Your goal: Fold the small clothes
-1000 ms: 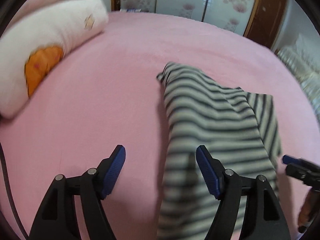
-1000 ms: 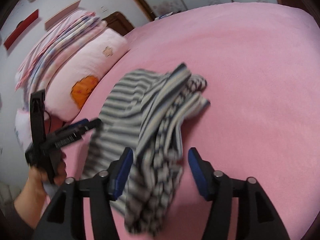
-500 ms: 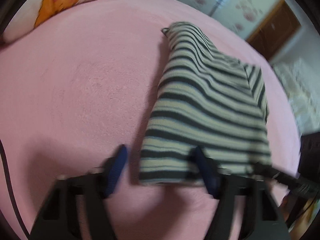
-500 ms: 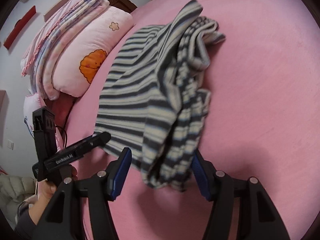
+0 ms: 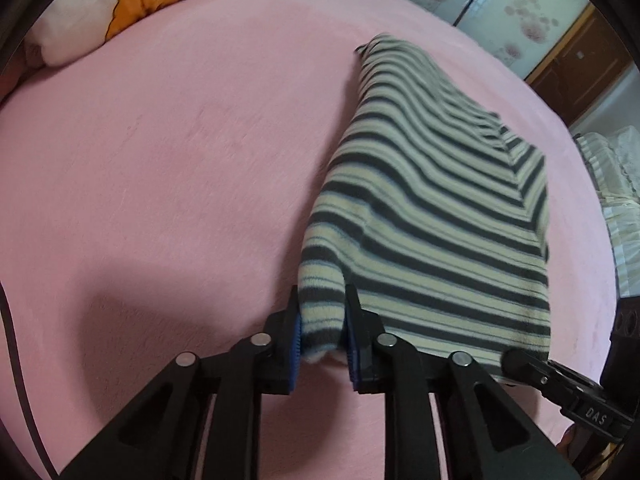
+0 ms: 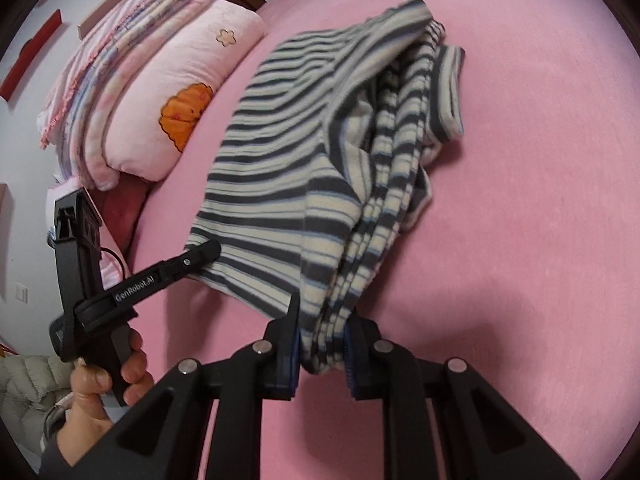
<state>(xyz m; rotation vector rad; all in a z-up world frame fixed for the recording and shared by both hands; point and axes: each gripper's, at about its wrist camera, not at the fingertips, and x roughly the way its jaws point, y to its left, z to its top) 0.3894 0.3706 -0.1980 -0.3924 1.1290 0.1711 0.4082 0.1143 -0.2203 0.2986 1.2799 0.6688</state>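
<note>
pillow (image 6: 176,92) beside striped garment (image 6: 288,184), pink bed (image 6: 520,240)

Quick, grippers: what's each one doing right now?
Left gripper: jaws just closed on the near left corner of the striped garment.
Right gripper: jaws just closed on its bunched near right edge.

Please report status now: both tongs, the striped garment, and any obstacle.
Left tongs just closed, pinching striped garment near edge. Right tongs just closed on its bunched edge. Garment trails over pink bed. No obstacle seen.

Left gripper (image 5: 322,334) pinching striped garment (image 5: 432,216), pink bed (image 5: 160,160), edges blurred
</note>
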